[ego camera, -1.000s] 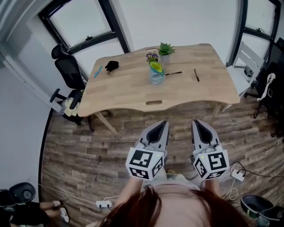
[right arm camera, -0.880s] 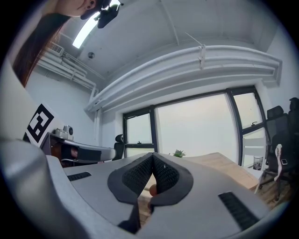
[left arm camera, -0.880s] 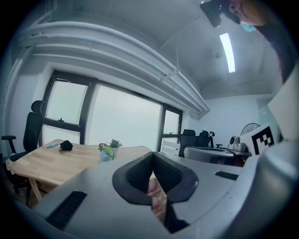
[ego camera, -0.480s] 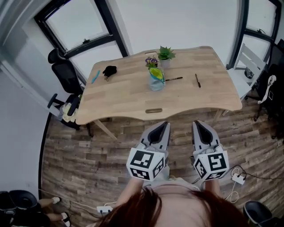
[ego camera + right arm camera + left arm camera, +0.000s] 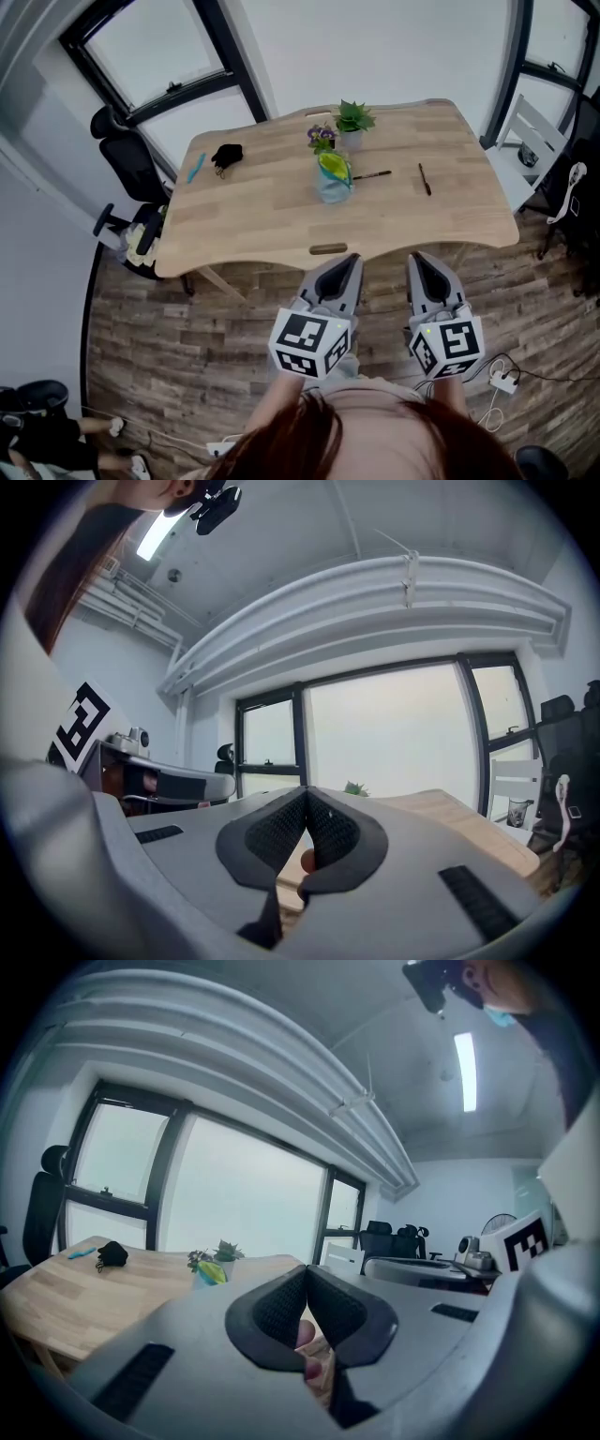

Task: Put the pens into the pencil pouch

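Hovering short of the table with left gripper and right gripper both closed on nothing, facing the black pen lengthwise ahead of the right.

No text is legible, only square coded markers on the left tool and right tool.

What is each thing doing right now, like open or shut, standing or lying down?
Left gripper: shut, empty.
Right gripper: shut, empty.
Pencil pouch: standing upright on the table.
Black pen beside pouch: lying flat.
Other black pen: lying flat.
Blue pen: lying flat.
Potted plant: upright.
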Demonstrator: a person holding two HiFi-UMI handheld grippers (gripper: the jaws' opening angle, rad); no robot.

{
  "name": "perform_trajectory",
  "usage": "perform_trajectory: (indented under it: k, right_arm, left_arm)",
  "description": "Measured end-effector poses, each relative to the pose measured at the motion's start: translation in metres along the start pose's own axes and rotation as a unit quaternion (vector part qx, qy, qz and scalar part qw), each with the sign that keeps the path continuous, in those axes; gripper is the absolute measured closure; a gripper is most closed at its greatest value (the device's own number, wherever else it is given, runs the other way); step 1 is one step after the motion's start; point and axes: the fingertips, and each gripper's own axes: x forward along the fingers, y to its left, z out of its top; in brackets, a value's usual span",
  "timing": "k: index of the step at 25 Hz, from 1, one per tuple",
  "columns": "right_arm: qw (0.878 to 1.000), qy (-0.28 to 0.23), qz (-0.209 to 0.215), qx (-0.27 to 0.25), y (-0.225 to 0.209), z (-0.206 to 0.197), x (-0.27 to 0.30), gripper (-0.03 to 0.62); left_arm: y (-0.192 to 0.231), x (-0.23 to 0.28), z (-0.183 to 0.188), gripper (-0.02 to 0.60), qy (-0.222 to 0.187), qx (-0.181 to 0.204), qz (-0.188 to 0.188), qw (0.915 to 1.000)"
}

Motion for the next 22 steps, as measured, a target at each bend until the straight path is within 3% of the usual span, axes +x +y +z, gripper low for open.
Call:
perform_trajectory:
  k: [22]
  right_arm:
    - [0.999, 0.002, -0.047, -0.026, -0.015, 0.008, 0.104, 0.594]
  left_arm:
    - [0.090, 0.072, 0.013, 0.578, 0.022, -0.027, -0.043, 0.9985]
